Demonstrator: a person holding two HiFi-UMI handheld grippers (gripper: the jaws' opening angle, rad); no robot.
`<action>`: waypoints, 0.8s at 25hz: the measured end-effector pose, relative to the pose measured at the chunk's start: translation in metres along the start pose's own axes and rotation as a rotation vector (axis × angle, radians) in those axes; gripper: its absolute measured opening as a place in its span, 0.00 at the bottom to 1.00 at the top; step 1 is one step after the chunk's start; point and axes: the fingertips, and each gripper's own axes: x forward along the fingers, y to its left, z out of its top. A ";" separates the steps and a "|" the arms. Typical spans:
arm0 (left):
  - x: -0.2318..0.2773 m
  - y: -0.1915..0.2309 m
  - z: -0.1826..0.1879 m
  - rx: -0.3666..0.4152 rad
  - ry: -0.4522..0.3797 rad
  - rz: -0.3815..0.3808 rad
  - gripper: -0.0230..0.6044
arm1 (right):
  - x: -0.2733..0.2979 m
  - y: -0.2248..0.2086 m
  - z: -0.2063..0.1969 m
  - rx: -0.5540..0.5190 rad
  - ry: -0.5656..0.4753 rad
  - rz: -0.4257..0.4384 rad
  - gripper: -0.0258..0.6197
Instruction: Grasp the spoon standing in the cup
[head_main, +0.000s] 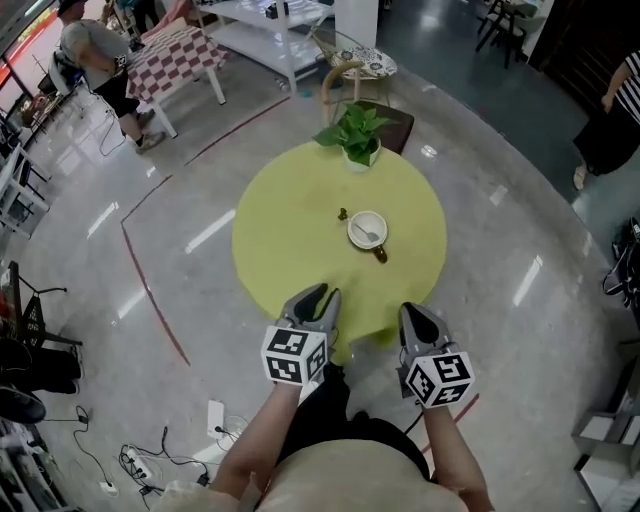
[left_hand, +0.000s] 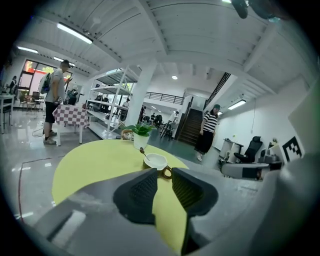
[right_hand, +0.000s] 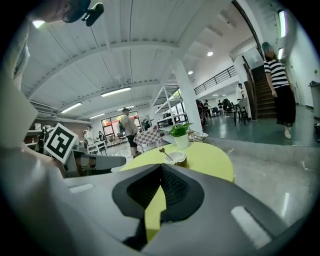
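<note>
Standing in the cup near the middle of the table, the spoon lies well ahead of both grippers. Left gripper jaws stand narrowly apart, empty — right gripper jaws meet at the tips, empty.

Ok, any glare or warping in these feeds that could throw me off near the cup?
Head view: sharp, evenly lit; light streaks on the glossy floor, but the table shows no glare and the cup reads clearly. Left gripper view: heavy fisheye bending, dark corners; cup small. Right gripper view: same warping, cup tiny.
</note>
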 end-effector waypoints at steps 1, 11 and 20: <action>0.004 0.004 0.002 0.002 0.005 -0.005 0.20 | 0.006 -0.001 0.001 0.001 0.003 -0.007 0.04; 0.056 0.033 0.017 -0.009 0.046 -0.061 0.25 | 0.044 -0.019 0.013 0.018 0.013 -0.068 0.04; 0.093 0.055 0.021 -0.037 0.078 -0.037 0.29 | 0.067 -0.046 0.008 0.066 0.036 -0.080 0.04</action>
